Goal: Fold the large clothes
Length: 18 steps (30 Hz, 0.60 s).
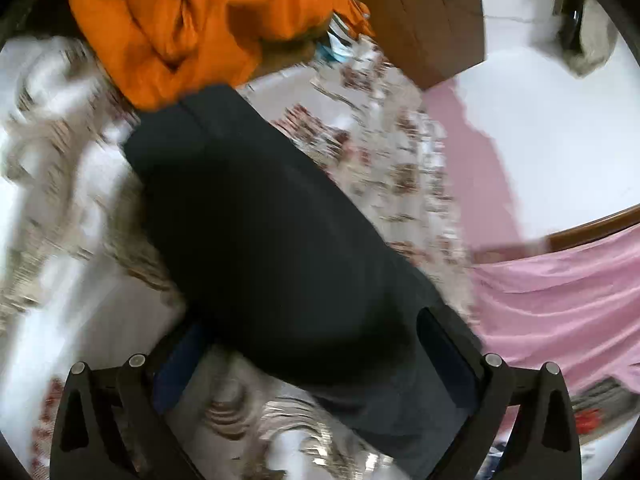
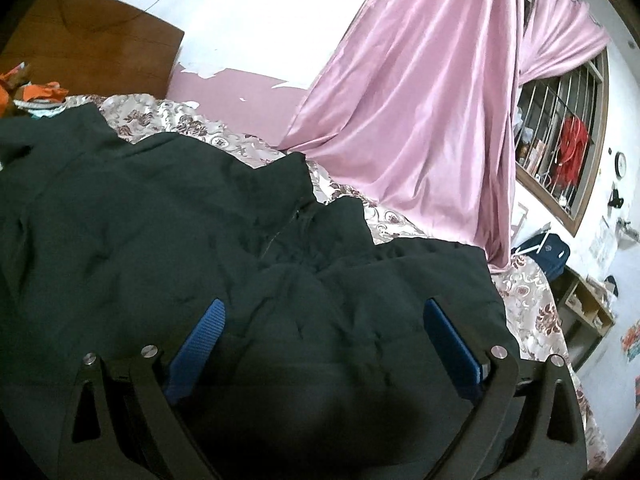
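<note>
A floral-patterned bedspread [image 2: 532,292] covers the bed. On it lies the large dark padded jacket [image 2: 168,232], spread below the brown wooden headboard [image 2: 88,40]. Left of the jacket's top, an orange garment [image 1: 188,28] is heaped. Right of the headboard hang pink satin curtains [image 2: 420,92] beside a barred window [image 2: 560,140]. The left tool [image 1: 316,356] and right tool [image 2: 320,340] both stand spread wide over the jacket, grasping nothing.
</note>
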### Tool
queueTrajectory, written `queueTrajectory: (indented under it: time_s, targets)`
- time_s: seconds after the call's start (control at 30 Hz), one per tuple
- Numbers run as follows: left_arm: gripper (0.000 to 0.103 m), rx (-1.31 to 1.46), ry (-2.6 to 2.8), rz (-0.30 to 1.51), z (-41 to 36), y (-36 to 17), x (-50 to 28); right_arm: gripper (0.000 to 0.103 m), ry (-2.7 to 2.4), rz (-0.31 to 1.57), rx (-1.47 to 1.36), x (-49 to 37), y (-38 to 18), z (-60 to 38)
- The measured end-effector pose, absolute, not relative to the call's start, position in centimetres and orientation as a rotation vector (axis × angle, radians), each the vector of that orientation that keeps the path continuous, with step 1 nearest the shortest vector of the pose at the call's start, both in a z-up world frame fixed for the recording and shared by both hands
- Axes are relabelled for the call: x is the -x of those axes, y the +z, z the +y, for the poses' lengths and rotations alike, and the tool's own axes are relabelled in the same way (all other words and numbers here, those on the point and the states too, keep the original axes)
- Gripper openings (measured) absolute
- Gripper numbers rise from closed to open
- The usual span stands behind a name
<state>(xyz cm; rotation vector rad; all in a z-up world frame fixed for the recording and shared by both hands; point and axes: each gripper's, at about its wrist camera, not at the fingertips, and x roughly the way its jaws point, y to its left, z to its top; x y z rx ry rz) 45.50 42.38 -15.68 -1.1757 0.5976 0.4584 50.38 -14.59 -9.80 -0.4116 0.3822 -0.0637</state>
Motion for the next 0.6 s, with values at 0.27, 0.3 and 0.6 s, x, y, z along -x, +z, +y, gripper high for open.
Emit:
queueTrajectory:
  time_s: [0.27,0.3,0.6]
  targets:
    - [0.026,0.889,0.507,0.588,42.2,-10.7,-46.3,0.100,-0.066,0.390,0.362,-50.9,-9.7,-15.4]
    - [0.017,0.874,0.514,0.590,42.3,-10.2,-46.5,0.100,-0.066,0.390,0.360,-50.9,-9.7,-15.5]
    - [0.009,0.607,0.384,0.362,37.4,0.9,-44.6,0.100,-0.022,0.379,0.320,-50.8,-9.2,-16.0]
